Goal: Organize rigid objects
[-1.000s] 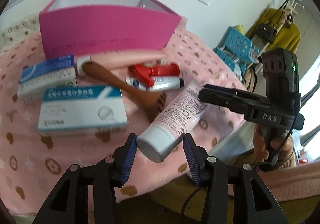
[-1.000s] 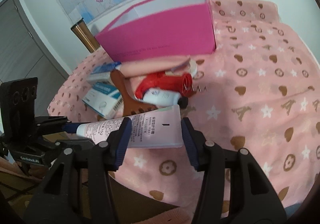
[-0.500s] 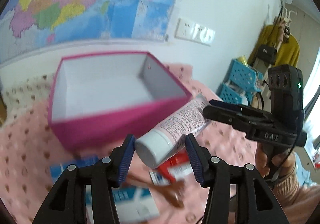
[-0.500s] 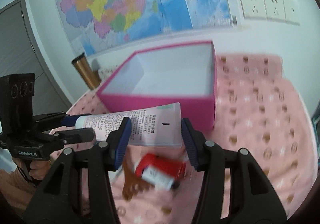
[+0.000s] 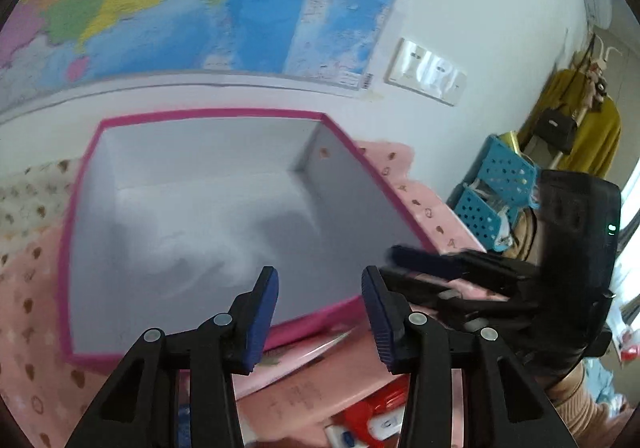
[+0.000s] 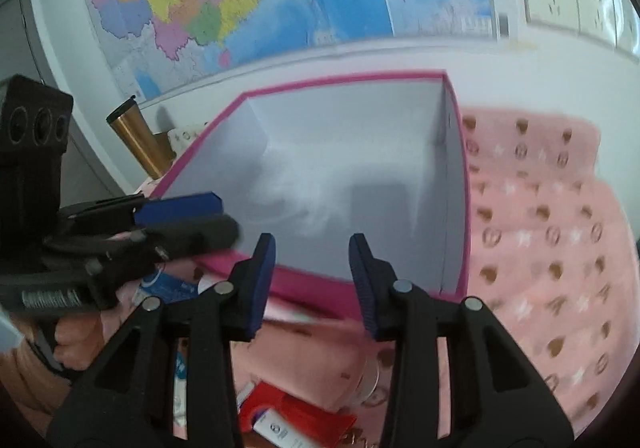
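Observation:
The pink box with white inner walls stands open right in front of both grippers. Inside it a pale blurred streak smears across the floor; it looks like the white tube in motion. My left gripper hangs over the box's near wall, its jaws closing with nothing between them. My right gripper is beside it at the same wall, its jaws also closing on nothing. Each gripper shows in the other's view: the right gripper and the left gripper.
In front of the box on the pink patterned cloth lie a long pink item, a red item and a blue-and-white carton. A gold tumbler stands behind the box at the left. Blue baskets stand off the table's right side.
Both grippers rose and moved forward from the table's edge to over the box. The tube that both held by its ends has left their jaws, and a white blur now shows inside the box.

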Tool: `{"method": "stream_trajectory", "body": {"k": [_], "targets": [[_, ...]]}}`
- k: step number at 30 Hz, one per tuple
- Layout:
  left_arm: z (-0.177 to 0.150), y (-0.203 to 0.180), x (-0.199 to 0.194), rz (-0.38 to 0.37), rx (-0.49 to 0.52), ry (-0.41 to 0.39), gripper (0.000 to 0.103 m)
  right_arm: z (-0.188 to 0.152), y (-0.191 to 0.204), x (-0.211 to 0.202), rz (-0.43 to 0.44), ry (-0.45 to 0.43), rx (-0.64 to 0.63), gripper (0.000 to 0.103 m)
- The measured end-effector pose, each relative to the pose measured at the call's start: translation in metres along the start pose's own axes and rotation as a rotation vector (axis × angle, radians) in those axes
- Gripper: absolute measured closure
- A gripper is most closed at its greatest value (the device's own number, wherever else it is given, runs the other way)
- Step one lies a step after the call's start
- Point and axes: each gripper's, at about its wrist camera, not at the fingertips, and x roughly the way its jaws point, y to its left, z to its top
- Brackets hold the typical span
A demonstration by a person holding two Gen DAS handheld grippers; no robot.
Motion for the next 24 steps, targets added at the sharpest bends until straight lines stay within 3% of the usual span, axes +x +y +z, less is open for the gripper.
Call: {"method": "stream_trajectory", "body": {"k": [7,14,24], "targets": [[-0.049,0.026,-0.042,0.076,-0.023,-0.061,0.049,-0.025,0.010,-0.030,0.021,-0.036,-0.057,0.063],[-0.075,0.051,-0.019,0.127,-0.062,0.058,0.048,-0.044,-0.004,-0.003,0.067,0.067,0.022,0.063],[-0.084,0.044,-0.014,0.120,-0.048,0.078,0.048,-0.059,-0.010,0.010,0.063,0.120,0.059,0.063]]}}
